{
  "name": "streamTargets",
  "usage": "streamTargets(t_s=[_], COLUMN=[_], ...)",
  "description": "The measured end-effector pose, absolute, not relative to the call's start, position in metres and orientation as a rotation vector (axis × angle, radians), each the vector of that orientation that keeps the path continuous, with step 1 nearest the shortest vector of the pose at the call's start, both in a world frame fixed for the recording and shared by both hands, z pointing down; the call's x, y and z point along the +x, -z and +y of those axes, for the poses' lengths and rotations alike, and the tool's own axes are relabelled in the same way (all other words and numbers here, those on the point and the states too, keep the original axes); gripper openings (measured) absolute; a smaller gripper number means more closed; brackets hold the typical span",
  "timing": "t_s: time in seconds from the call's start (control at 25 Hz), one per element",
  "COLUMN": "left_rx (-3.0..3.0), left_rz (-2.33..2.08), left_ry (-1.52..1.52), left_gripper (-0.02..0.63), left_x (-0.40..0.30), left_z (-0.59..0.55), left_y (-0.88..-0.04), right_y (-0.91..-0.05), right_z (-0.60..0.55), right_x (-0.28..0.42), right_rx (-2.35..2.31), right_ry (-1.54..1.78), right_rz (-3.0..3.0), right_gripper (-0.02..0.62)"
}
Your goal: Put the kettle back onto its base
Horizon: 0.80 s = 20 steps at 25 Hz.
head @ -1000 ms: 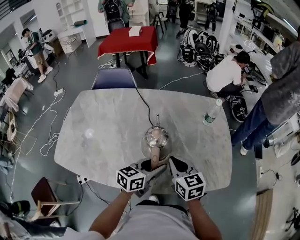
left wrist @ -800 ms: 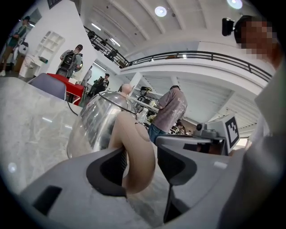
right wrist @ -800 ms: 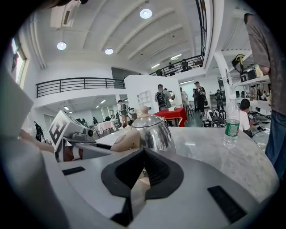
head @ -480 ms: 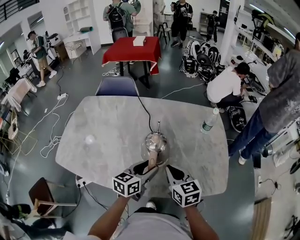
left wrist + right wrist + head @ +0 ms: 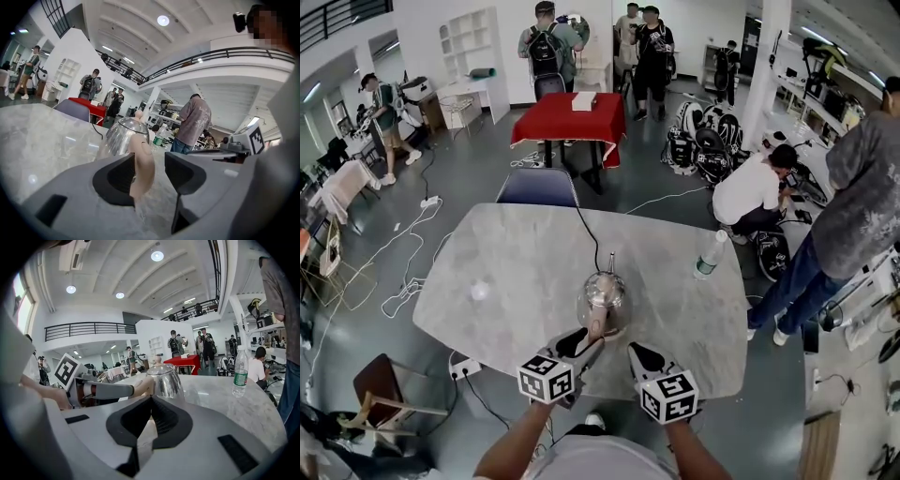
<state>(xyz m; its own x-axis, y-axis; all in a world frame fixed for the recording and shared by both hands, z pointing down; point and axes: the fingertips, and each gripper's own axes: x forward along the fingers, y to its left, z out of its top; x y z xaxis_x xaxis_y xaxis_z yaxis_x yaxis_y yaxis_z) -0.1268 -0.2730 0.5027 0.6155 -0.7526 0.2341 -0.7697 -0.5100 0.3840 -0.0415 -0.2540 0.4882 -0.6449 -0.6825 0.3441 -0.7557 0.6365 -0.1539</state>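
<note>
Right now the left gripper (image 5: 150, 161) has its jaws wide apart; they have just been opening. The pale handle (image 5: 142, 168) of the kettle (image 5: 123, 136) stands upright between them, close against the left pad, with a clear gap to the right pad, so nothing is clamped. The right gripper (image 5: 150, 401) has its jaws closed together on nothing, the pads meeting at their tips. It points at the kettle from just beside the left gripper.

From the head view both grippers sit side by side at the near edge of the table (image 5: 516, 262), each held in a hand. The shiny kettle stands upright on the marble top just ahead of them, near the middle of the near side. A black cord (image 5: 586, 230) runs from its foot across the top to the far edge. A water bottle (image 5: 709, 254) stands well apart to the right. Beyond the far edge are a blue chair (image 5: 536, 186) and a red-covered table (image 5: 572, 117), with several people around the room.
</note>
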Motion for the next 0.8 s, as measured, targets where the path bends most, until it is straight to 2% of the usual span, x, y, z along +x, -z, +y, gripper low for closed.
streamTargets(t_s=[0.12,0.28,0.56,0.8], left_rx=[2.387,2.390,2.437,2.450], left_rz=[-1.247,-1.310,-1.278,-1.280], left_ry=[-0.054,-0.033,-0.041,-0.063], left_gripper=[0.197,0.140,0.112,0.044], left_x=[-0.125,-0.125,-0.089,-0.063], left_z=[-0.266,-0.254,-0.225,-0.202], left_y=[-0.497,-0.486,-0.475,-0.468], right_y=[-0.487,-0.486,-0.484,-0.475], right_z=[-0.247,-0.234,-0.212,-0.191], right_x=[-0.039,-0.035,-0.021,-0.011], right_rx=[1.160,1.154,1.142,1.110], right_ry=[-0.410,-0.405,-0.404,-0.383], right_rz=[-2.610,-2.613,-2.626,-2.643], right_gripper=[0.004,0.003,0.004,0.003])
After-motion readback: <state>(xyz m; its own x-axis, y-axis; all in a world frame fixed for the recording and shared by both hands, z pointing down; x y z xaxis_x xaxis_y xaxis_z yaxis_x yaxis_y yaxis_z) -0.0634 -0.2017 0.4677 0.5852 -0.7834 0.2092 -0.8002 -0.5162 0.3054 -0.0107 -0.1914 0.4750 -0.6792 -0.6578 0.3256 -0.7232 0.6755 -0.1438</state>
